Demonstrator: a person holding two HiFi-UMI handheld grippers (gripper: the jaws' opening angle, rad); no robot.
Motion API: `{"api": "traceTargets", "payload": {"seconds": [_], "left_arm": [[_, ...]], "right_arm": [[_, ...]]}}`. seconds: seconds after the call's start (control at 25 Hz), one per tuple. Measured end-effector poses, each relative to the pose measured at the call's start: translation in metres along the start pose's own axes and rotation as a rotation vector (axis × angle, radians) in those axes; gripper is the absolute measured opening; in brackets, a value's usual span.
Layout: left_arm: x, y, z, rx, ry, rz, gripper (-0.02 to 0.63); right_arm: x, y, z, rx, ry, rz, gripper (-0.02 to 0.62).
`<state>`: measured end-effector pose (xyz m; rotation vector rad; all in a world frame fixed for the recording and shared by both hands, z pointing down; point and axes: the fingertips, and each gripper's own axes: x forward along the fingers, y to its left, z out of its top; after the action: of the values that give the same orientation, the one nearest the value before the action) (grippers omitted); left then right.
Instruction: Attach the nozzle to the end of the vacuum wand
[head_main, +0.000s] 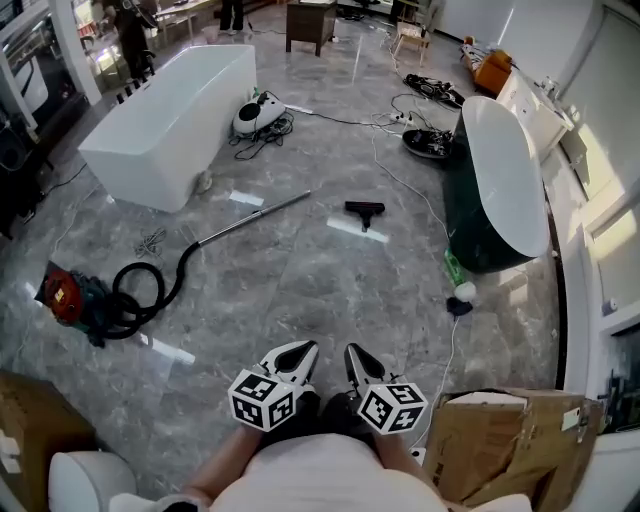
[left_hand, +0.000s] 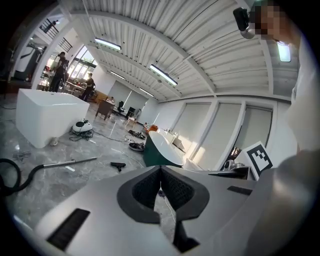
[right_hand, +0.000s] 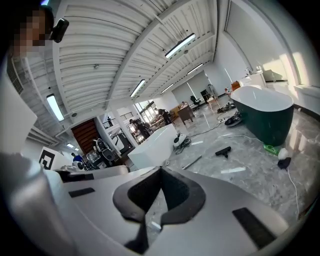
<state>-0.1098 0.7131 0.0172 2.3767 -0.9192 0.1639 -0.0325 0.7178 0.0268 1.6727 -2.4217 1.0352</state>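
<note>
A black nozzle (head_main: 365, 209) lies on the grey marble floor, a short way right of the free end of the metal wand (head_main: 255, 218). The wand runs down-left into a black hose (head_main: 150, 285) that coils to a red vacuum cleaner (head_main: 68, 296). Both grippers are held close to the person's body, well short of these parts. My left gripper (head_main: 300, 356) and right gripper (head_main: 357, 360) sit side by side, jaws shut with nothing between them. The left gripper view shows the nozzle (left_hand: 118, 165) and wand (left_hand: 70, 162) beyond the left gripper (left_hand: 160, 171). In the right gripper view the nozzle (right_hand: 223, 151) and wand (right_hand: 192, 162) lie beyond the right gripper (right_hand: 160, 171).
A white bathtub (head_main: 175, 120) stands at the far left, a dark green one (head_main: 495, 190) at the right. Cables and a white device (head_main: 255, 115) lie behind. A green bottle (head_main: 454, 267) sits by the green tub. Cardboard boxes (head_main: 500, 440) flank the person.
</note>
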Motion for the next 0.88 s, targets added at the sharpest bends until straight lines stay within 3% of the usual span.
{"api": "traceTargets", "payload": {"seconds": [0.52, 0.88], "left_arm": [[0.005, 0.014, 0.004, -0.03, -0.002, 0.02, 0.01], [0.049, 0.042, 0.035, -0.059, -0.038, 0.054, 0.009]], "right_arm": [[0.007, -0.015, 0.018, 0.027, -0.068, -0.015, 0.014], [0.048, -0.05, 0.064, 0.017, -0.092, -0.001, 0.014]]}}
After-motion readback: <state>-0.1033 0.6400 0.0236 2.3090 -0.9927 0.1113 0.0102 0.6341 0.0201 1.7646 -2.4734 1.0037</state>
